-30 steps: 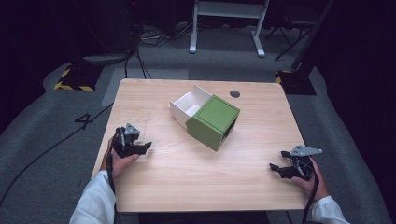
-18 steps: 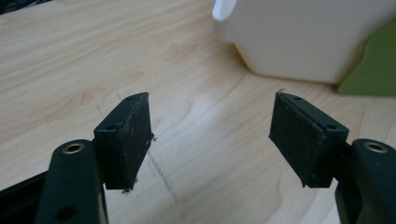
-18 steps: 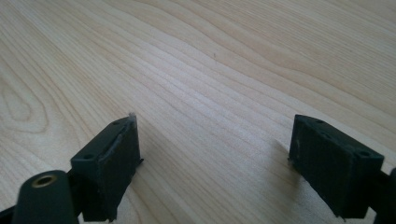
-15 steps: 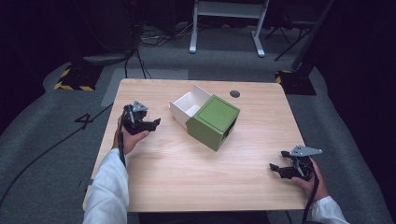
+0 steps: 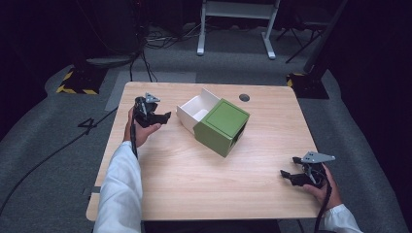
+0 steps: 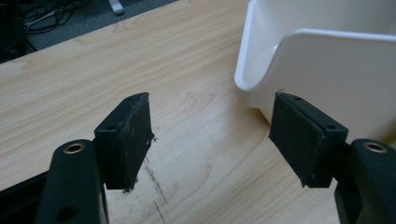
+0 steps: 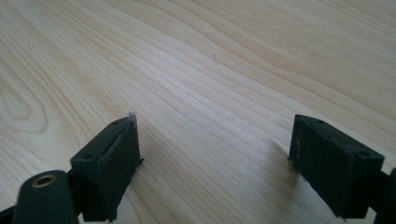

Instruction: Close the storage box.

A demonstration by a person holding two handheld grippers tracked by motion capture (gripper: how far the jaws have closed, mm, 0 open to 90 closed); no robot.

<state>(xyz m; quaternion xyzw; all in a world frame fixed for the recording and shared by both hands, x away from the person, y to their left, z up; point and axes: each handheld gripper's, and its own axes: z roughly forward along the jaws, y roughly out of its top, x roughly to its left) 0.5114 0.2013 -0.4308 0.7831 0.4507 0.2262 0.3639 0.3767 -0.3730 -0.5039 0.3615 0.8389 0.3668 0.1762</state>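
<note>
Broadly, a pale wooden desk [image 5: 204,179] fills the middle of the high view, standing on grey carpet with dark cables and a white metal stand [image 5: 235,24] behind it. A round dark grommet [image 5: 244,97] sits in the desk top near the far edge.

Next in size, a green box [image 5: 222,126] rests on the desk slightly beyond its centre, turned at an angle to the desk edges. A white drawer [image 5: 197,110] sticks out of its far-left side, pulled partly open, and its visible inside looks bare.

On the left, a white sleeve [image 5: 119,194] reaches up from the near edge, and the hand carries the left hand-held gripper [image 5: 164,117] above the desk, just beside the drawer's left corner and pointing toward it. In the left gripper view its jaws stand wide apart and released, with nothing between them; the rounded white corner of the drawer [image 6: 299,60] lies just past the right-hand jaw, and whether it touches is not clear. Dark scuff marks [image 6: 156,191] streak the wood near the other jaw.

At the near right corner, the right hand-held gripper [image 5: 287,175] rests low by the desk edge, well apart from the box. In the right gripper view its jaws are also spread and released over bare wood grain [image 7: 210,84].
</note>
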